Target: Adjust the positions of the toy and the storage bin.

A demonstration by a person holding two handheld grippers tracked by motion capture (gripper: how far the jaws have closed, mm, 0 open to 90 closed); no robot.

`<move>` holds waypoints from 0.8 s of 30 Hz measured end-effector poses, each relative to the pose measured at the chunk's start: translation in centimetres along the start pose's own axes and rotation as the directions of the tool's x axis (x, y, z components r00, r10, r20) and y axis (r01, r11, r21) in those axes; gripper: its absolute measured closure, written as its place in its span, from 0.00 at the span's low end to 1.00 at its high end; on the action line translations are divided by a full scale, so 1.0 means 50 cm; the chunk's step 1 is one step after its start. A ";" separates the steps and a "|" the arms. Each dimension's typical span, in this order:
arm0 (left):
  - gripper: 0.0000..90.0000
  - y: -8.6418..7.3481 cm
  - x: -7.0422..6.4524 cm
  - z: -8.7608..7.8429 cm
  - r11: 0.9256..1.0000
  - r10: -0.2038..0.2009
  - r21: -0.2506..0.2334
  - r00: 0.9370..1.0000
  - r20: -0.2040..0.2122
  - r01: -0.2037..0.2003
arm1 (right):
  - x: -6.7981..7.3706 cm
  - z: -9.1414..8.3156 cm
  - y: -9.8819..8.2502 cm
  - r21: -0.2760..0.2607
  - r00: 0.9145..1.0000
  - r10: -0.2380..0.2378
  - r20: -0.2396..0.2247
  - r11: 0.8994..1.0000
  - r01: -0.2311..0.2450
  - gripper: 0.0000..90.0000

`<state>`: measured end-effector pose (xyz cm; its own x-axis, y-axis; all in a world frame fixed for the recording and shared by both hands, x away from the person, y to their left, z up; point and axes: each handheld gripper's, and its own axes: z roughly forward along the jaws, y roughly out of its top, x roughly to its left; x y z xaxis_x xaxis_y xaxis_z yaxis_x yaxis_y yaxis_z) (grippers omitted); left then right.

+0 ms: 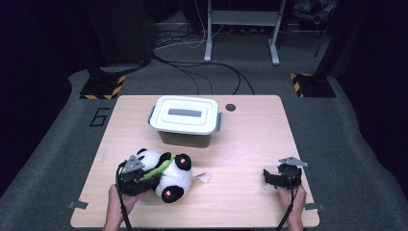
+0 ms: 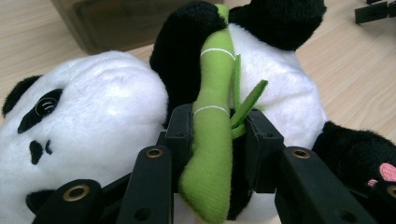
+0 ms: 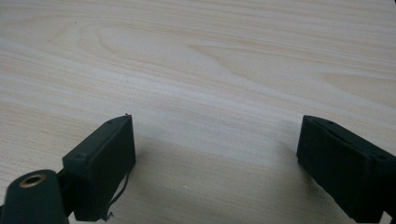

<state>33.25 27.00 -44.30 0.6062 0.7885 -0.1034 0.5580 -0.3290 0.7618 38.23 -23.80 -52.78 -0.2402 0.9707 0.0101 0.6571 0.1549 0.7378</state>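
High view, my left gripper: it sits at the near left of the table, jaws narrowed on the plush panda, which lies on its side on the wood.
High view, my right gripper: it rests at the near right, well apart from the toy and carrying nothing.
High view, storage box: it stands behind the panda toward the far edge, its white lid on and the grey latches down at both ends.
High view, progress: I judge that the grasp is made; if the panda is bound for the box, the lid has yet to come off and the toy is not yet lifted.
Left gripper view, grip: my jaws pinch the green bamboo stalk sewn to the panda's front, not the body itself; a pad presses each side of it. The high view cannot show this.
Left gripper view, surroundings: the box's dark wall lies just past the panda's head.
Right gripper view, jaws: they stand wide over bare wood, nothing between them, which settles what the high view leaves small.
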 end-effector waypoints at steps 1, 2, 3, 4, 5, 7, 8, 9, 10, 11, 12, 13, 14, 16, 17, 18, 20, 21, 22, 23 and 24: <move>0.74 0.000 0.003 -0.001 1.000 -0.003 -0.002 1.000 -0.005 0.003 | 0.000 0.000 0.000 0.000 1.000 0.000 0.000 1.000 0.000 0.12; 0.74 -0.001 0.007 -0.002 1.000 -0.005 -0.001 1.000 -0.009 0.005 | 0.000 0.000 0.000 0.000 1.000 0.000 0.000 1.000 0.000 0.12; 0.74 -0.001 0.010 -0.003 1.000 -0.007 0.003 1.000 -0.017 0.007 | 0.000 0.000 0.000 0.001 1.000 0.000 0.000 1.000 0.000 0.12; 0.73 0.000 0.017 -0.005 1.000 -0.018 0.007 1.000 -0.023 0.018 | 0.000 0.000 0.000 0.001 1.000 0.000 0.000 1.000 0.000 0.12; 0.72 -0.001 0.020 -0.005 1.000 -0.023 0.003 0.999 -0.032 0.023 | 0.000 0.000 0.000 0.000 1.000 0.000 0.001 1.000 0.000 0.12; 0.70 -0.001 0.021 -0.005 1.000 -0.029 0.000 0.999 -0.037 0.029 | 0.000 0.000 0.000 0.000 1.000 0.000 0.000 1.000 0.000 0.12; 0.67 -0.002 0.019 -0.004 0.999 -0.038 -0.011 0.998 -0.045 0.037 | 0.000 0.000 0.000 0.000 1.000 0.004 0.003 1.000 -0.004 0.12; 0.64 -0.003 0.017 -0.005 0.999 -0.042 -0.014 0.998 -0.048 0.042 | 0.000 0.000 0.000 -0.001 1.000 0.004 0.004 1.000 -0.004 0.12; 0.61 -0.005 0.013 -0.006 0.999 -0.041 -0.022 0.998 -0.052 0.040 | 0.000 0.000 0.000 0.000 1.000 0.005 0.004 1.000 -0.005 0.12; 0.56 -0.007 0.010 -0.007 0.998 -0.047 -0.032 0.997 -0.057 0.045 | 0.000 0.000 0.000 0.000 1.000 0.004 0.004 1.000 -0.004 0.12; 0.51 -0.008 0.006 -0.009 0.997 -0.055 -0.048 0.997 -0.060 0.052 | 0.000 0.000 0.000 0.000 1.000 0.004 0.004 1.000 -0.004 0.12; 0.46 -0.010 0.004 -0.013 0.996 -0.063 -0.064 0.996 -0.060 0.059 | 0.000 0.000 0.000 -0.001 1.000 0.004 0.004 1.000 -0.004 0.12; 0.39 -0.012 0.004 -0.023 0.992 -0.081 -0.100 0.994 -0.074 0.074 | 0.000 0.000 0.000 -0.001 1.000 0.004 0.004 1.000 -0.004 0.12; 0.34 -0.012 0.008 -0.036 0.987 -0.102 -0.134 0.989 -0.104 0.088 | 0.000 0.000 0.000 0.000 1.000 0.004 0.004 1.000 -0.004 0.12; 0.32 -0.012 0.008 -0.036 0.987 -0.102 -0.134 0.989 -0.104 0.088 | 0.000 0.000 0.000 0.000 1.000 0.004 0.004 1.000 -0.004 0.12; 0.30 -0.012 0.013 -0.042 0.985 -0.112 -0.143 0.987 -0.118 0.095 | 0.000 0.000 0.000 -0.001 1.000 0.004 0.004 1.000 -0.004 0.12; 0.29 -0.015 0.026 -0.055 0.980 -0.136 -0.165 0.980 -0.146 0.111 | 0.000 0.000 0.000 0.000 1.000 0.004 0.004 1.000 -0.004 0.12; 0.29 -0.018 0.035 -0.061 0.977 -0.154 -0.171 0.976 -0.154 0.127 | 0.000 0.000 0.000 0.000 1.000 0.004 0.004 1.000 -0.004 0.12; 0.28 -0.021 0.045 -0.063 0.974 -0.172 -0.177 0.971 -0.166 0.142 | 0.000 0.000 0.000 0.000 1.000 0.004 0.004 1.000 -0.004 0.12; 0.27 -0.025 0.055 -0.065 0.972 -0.187 -0.178 0.966 -0.178 0.155 | 0.000 0.000 0.000 0.000 1.000 0.004 0.004 1.000 -0.004 0.12; 0.27 -0.029 0.064 -0.065 0.971 -0.198 -0.173 0.963 -0.183 0.166 | 0.000 0.000 0.000 0.000 1.000 0.004 0.004 1.000 -0.004 0.12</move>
<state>32.56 31.69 -43.65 0.3697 0.9196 -0.1330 0.5447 -0.0986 0.8328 38.25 -23.81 -52.78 -0.2345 0.9720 0.0104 0.6579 0.1509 0.7379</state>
